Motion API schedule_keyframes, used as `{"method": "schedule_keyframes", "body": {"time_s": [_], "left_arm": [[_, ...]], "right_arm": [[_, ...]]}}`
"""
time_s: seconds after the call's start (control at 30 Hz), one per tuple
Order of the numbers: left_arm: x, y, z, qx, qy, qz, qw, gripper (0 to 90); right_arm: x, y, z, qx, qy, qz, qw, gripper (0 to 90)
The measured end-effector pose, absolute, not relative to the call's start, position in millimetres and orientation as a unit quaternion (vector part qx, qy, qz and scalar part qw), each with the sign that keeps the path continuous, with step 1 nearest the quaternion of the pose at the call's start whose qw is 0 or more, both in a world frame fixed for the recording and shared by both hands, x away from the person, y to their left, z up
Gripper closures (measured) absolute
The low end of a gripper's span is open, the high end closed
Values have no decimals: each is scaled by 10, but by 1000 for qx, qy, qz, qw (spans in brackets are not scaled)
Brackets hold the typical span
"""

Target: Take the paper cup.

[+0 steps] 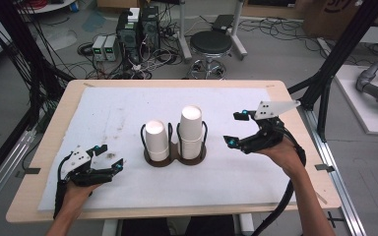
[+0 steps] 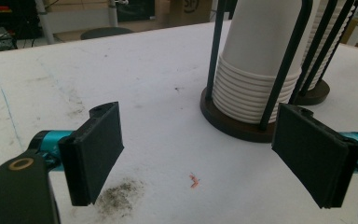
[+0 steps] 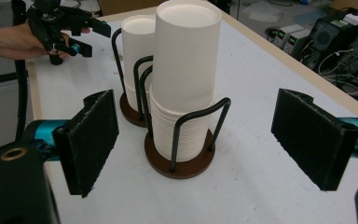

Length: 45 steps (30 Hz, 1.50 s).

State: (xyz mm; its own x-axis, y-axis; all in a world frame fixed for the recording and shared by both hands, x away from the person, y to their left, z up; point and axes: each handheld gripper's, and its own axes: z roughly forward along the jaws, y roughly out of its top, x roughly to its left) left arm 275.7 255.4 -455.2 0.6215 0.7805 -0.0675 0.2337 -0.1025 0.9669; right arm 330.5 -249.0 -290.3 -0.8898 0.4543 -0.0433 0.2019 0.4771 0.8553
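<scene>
Two stacks of white paper cups stand upside down in a dark double holder (image 1: 174, 158) with wire loops at mid-table. The shorter stack (image 1: 156, 140) is on the left and the taller stack (image 1: 191, 130) on the right. My left gripper (image 1: 110, 156) sits low over the mat, left of the holder, open and empty. In the left gripper view the shorter stack (image 2: 256, 60) stands ahead and to the right of the left gripper (image 2: 200, 158). My right gripper (image 1: 235, 129) hovers right of the taller stack, raised and open. In the right gripper view the taller stack (image 3: 184, 84) is centred ahead of the right gripper (image 3: 193, 149).
A white mat (image 1: 128, 108) covers the wooden table (image 1: 54, 128). A dark smudge (image 2: 121, 193) and a small orange mark (image 2: 194, 180) lie on the mat near my left gripper. Beyond the far edge are a stool (image 1: 210, 44) and electronics boxes (image 1: 128, 37) with cables.
</scene>
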Motion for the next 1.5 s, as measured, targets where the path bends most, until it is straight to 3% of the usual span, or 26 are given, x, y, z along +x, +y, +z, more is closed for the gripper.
{"method": "schedule_keyframes", "body": {"time_s": [0.87, 1.5], "left_arm": [[2748, 2549, -4551, 704, 355, 244, 564, 161], [2753, 2546, -4551, 707, 352, 242, 564, 161]], "right_arm": [[3735, -1874, -2323, 142, 917, 359, 101, 152], [3910, -1406, -2299, 106, 953, 269, 90, 169]]}}
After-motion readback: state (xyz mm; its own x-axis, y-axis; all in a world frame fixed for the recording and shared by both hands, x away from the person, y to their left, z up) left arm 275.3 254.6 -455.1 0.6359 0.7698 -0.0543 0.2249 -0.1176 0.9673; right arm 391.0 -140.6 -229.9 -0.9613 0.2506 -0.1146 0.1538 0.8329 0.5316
